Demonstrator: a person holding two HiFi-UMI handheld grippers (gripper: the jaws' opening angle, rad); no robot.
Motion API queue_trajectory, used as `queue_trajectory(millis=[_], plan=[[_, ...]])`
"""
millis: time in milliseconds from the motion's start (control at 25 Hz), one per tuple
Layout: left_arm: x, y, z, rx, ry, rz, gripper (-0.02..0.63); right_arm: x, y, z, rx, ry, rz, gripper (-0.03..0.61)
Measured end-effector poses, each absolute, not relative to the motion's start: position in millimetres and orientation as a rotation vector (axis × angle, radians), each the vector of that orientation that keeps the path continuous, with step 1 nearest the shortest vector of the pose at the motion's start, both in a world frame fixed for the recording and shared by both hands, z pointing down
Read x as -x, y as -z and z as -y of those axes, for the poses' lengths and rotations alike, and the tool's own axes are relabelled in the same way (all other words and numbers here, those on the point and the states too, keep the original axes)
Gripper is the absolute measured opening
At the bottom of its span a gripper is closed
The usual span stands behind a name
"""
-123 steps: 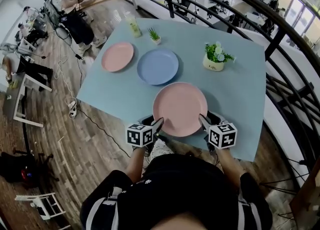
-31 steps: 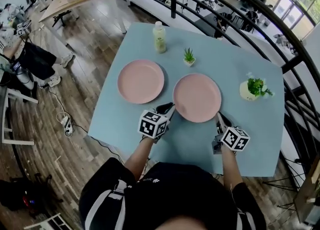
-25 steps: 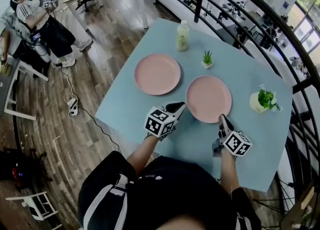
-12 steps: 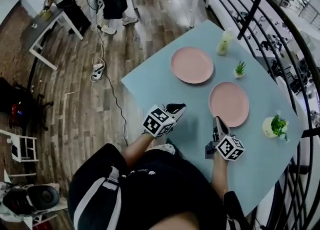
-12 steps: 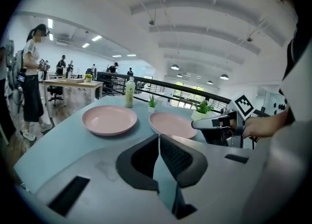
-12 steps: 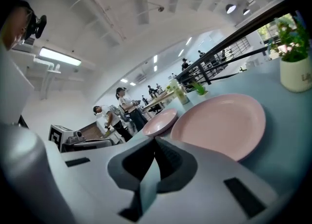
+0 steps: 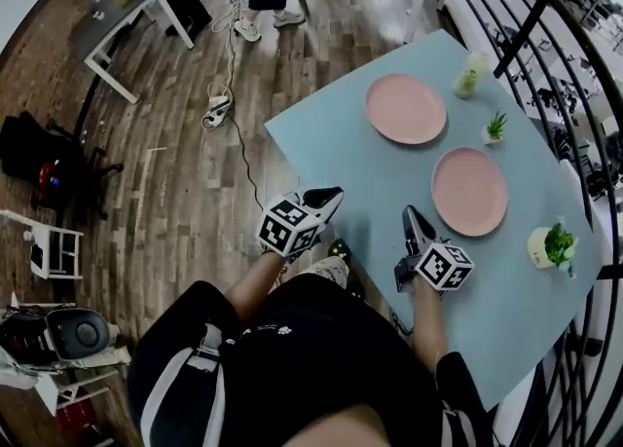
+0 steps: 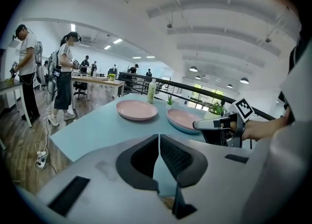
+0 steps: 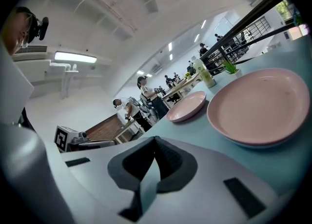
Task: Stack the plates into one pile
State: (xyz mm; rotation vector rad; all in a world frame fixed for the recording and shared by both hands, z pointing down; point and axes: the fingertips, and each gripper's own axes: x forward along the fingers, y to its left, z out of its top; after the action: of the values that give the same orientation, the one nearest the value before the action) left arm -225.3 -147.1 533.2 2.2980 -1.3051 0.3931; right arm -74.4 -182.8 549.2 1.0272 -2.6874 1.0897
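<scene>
Both grippers hang at the near edge of the light blue table [image 7: 365,167], and neither carries anything. The left gripper [image 7: 329,198] has its jaws pressed pad against pad, with only bare tabletop showing past them in its own view; the right gripper [image 7: 408,214] likewise has its jaws closed tip to tip on nothing. Neither touches a plate.

Ahead of the right gripper, a little to its right, lies a pile of two; the upper pink plate [image 7: 469,191] sits on a blue plate [image 9: 254,145], of which only a strip of rim shows beneath; the pile is near the right gripper's tips but apart from them. The lone pink plate [image 7: 406,108] lies flat further out, ahead of the left gripper and well apart from it; it is to the left of the pile as the right gripper looks at it, with a strip of table between the two.

Counted, there are three plates: two pink and one blue; two of them are stacked and one is single. Beyond the plates, away from both grippers, stands one pale bottle [image 7: 471,73]; there are two potted plants, a small green plant [image 7: 495,128] between the bottle and the pile, and a flowering pot [image 7: 553,245] to the right of the right gripper, beside the pile. There are two grippers, each with one marker cube.
</scene>
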Motion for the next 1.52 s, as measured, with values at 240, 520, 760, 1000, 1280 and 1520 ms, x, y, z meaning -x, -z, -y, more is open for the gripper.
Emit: queue_trajectory(millis=[240, 520, 760, 1000, 1280, 1520], plan=[[229.3, -549.6, 176.6, -2.305, -0.373, 1.261, 0.021, 66.5, -548.9, 184.8, -1.106, -1.104, 2.709, 0.0], [212.7, -535.1, 254.9, -2.463, -0.408, 1.099, 0.021, 49.6, -539.6, 222.8, -1.37, -1.156, 2.695, 0.0], [234.8, -538.4, 316.5, -2.473, -0.43, 1.022, 0.023, 54.6, -545.2, 252.5, -1.56, -1.194, 2.605, 0.002], [256.8, -544.6, 373.2, -2.52, -0.481, 0.981, 0.025, 73.0, -560.6, 283.0, -1.673, -1.242, 2.519, 0.002], [298.2, -563.8, 436.5, -2.484, -0.487, 0.987, 0.054, 98.4, -577.8, 322.7, -1.801, -1.291, 2.401, 0.002], [309.2, -591.8, 467.2, -2.42, -0.526, 0.932, 0.139, 109.0, -595.2, 343.0, -1.909, -1.314, 2.218, 0.042]])
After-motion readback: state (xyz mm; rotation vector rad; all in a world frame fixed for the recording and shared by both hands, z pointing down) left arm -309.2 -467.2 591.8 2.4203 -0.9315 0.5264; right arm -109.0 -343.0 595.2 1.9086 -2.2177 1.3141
